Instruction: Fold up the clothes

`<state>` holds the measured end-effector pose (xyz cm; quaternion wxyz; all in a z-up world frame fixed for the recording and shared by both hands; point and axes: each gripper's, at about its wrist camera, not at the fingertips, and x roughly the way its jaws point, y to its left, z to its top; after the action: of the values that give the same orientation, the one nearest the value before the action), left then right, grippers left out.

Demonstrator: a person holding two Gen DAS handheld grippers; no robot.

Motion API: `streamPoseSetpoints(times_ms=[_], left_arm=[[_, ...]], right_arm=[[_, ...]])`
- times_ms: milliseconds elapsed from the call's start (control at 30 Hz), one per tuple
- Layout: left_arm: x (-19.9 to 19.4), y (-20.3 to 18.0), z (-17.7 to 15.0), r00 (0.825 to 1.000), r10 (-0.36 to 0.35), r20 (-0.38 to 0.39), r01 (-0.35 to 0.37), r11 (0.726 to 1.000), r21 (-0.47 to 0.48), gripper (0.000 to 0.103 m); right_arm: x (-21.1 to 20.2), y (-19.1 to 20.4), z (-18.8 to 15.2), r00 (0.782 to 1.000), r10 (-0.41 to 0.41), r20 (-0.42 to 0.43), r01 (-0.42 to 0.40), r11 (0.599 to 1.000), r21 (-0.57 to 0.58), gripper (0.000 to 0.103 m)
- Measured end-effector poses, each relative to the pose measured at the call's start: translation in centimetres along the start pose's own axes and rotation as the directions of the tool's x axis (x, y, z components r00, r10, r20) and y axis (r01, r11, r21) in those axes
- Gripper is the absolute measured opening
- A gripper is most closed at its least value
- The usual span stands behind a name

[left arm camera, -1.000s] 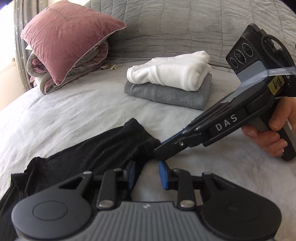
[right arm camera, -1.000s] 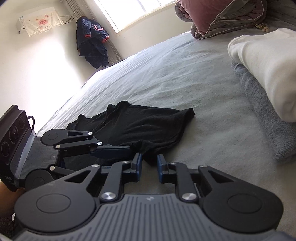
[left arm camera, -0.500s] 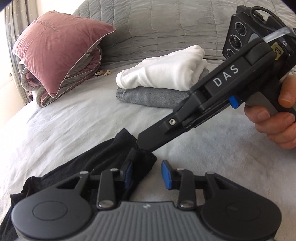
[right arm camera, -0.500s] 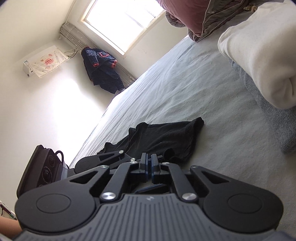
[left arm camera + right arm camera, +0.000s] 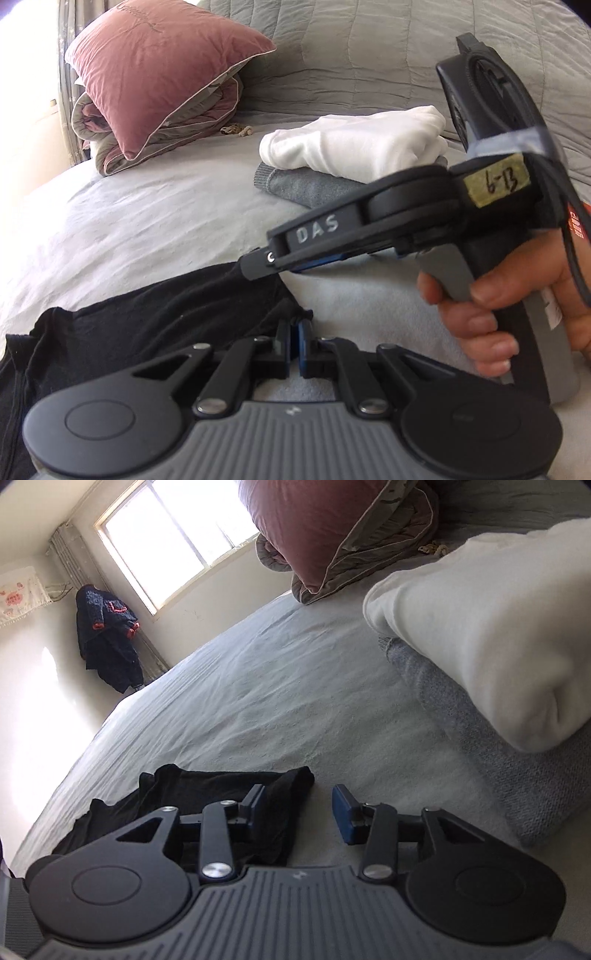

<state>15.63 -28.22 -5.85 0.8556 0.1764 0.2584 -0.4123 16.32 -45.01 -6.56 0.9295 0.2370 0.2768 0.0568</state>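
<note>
A black garment [image 5: 147, 325] lies crumpled on the grey bed [image 5: 147, 221], near a stack of folded clothes [image 5: 351, 162]. The left gripper [image 5: 294, 341] has just closed, pinching the garment's edge; the right gripper [image 5: 299, 812] has just opened, the cloth loose between its jaws

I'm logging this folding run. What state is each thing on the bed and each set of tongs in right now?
Black garment: unfolded, spread flat on the bed.
White garment: folded, stacked on the grey one.
Grey garment: folded, bottom of the stack.
Left tongs: just closed, pinching the black garment's edge.
Right tongs: just opened, straddling the black garment's corner.
</note>
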Motion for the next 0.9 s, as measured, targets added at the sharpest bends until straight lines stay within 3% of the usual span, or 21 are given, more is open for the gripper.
streamPoseSetpoints(times_ms=[67,100,267,367,567,667,733,900], left_arm=[[-0.2,0.0,0.0,1.0,-0.003,0.011,0.003,1.0,-0.003,0.004],[-0.4,0.0,0.0,1.0,-0.007,0.02,0.007,1.0,-0.004,0.003],[-0.9,-0.2,0.2,0.997,-0.061,0.047,0.062,0.998,-0.011,0.003],[-0.1,-0.8,-0.2,0.998,-0.069,0.011,0.069,0.998,0.008,0.003],[-0.4,-0.2,-0.2,0.995,-0.098,0.0,0.098,0.995,-0.016,0.005],[-1.2,0.0,-0.3,0.993,-0.117,0.0,0.117,0.993,-0.03,0.019],[-1.8,0.3,-0.4,0.992,-0.127,0.008,0.127,0.991,-0.042,0.037],[-3.7,1.4,-0.8,0.994,-0.105,0.04,0.107,0.992,-0.069,0.049]], right_arm=[[0.6,1.1,-0.2,0.999,-0.035,0.001,0.035,0.997,-0.073,0.029],[0.9,1.3,-0.3,0.999,-0.039,0.0,0.039,0.996,-0.086,0.002],[0.3,1.2,0.3,0.991,-0.079,0.11,0.092,0.989,-0.119,0.002],[1.9,0.2,0.2,0.988,-0.144,0.052,0.148,0.985,-0.087,0.002],[1.4,-0.5,0.1,0.992,-0.12,0.038,0.121,0.992,-0.03,0.001],[1.2,-0.8,0.1,0.994,-0.107,0.037,0.108,0.994,-0.01,0.001],[1.1,-0.8,0.1,0.995,-0.097,0.037,0.097,0.995,0.001,0.002],[0.6,-1.6,0.2,0.998,-0.044,0.034,0.042,0.998,0.057,0.013]])
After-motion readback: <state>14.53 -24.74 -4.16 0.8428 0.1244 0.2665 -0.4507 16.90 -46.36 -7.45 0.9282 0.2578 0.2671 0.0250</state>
